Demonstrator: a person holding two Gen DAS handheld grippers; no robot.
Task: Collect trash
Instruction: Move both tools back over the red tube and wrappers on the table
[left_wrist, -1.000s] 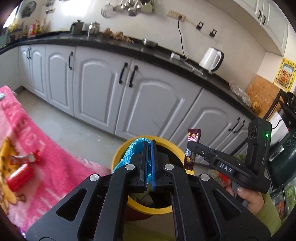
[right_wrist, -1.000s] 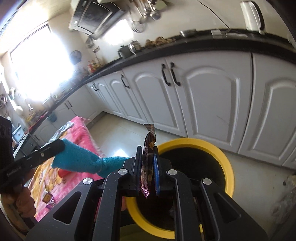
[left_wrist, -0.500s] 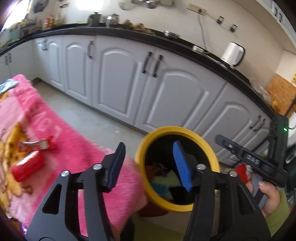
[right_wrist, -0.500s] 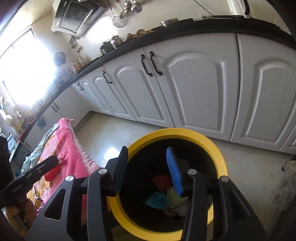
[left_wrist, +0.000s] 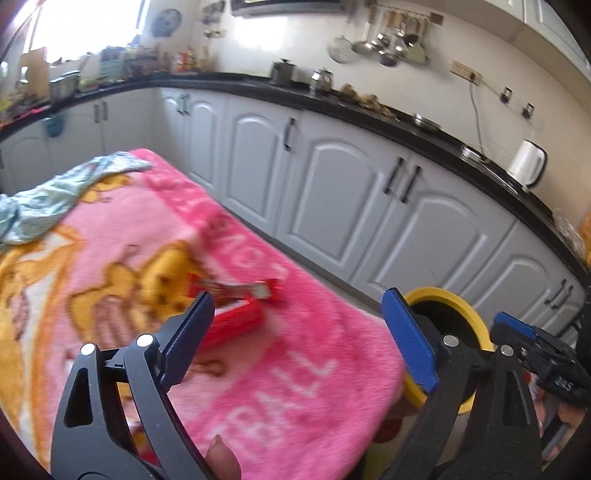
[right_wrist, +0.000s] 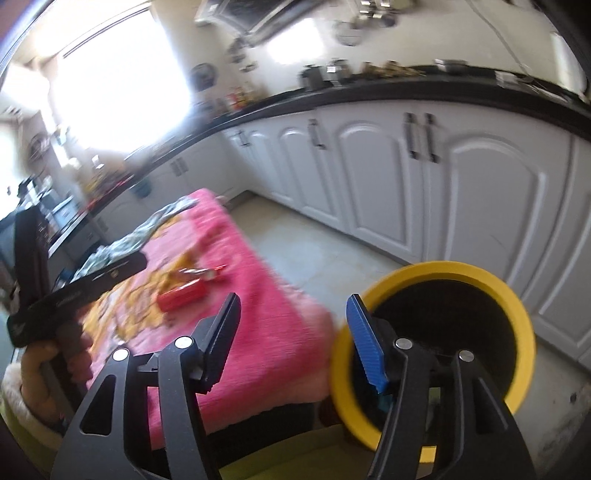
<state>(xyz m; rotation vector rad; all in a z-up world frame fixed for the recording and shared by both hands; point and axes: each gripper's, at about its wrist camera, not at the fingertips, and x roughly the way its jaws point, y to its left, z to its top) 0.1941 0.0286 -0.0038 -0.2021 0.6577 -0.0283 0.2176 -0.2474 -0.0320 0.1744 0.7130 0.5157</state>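
Pink blanket (left_wrist: 258, 369) bears what looks like red wrappers (left_wrist: 236, 325) ahead of both opening, empty grippers (left_wrist: 299, 336) (right_wrist: 291, 339).

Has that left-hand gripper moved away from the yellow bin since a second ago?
Yes. The left gripper hung right over the yellow bin then; now the bin sits off to its right and its empty, opening jaws face the pink blanket.

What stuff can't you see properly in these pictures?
- Inside of the yellow bin: right wrist view shows only black; in the left wrist view the left claw covers part of it.
- Print on the red wrapper and red packet on the pink blanket: blurred.
- Jars on the counter: too small, washed out by window glare.
- Right claw: empty, jaws opening.
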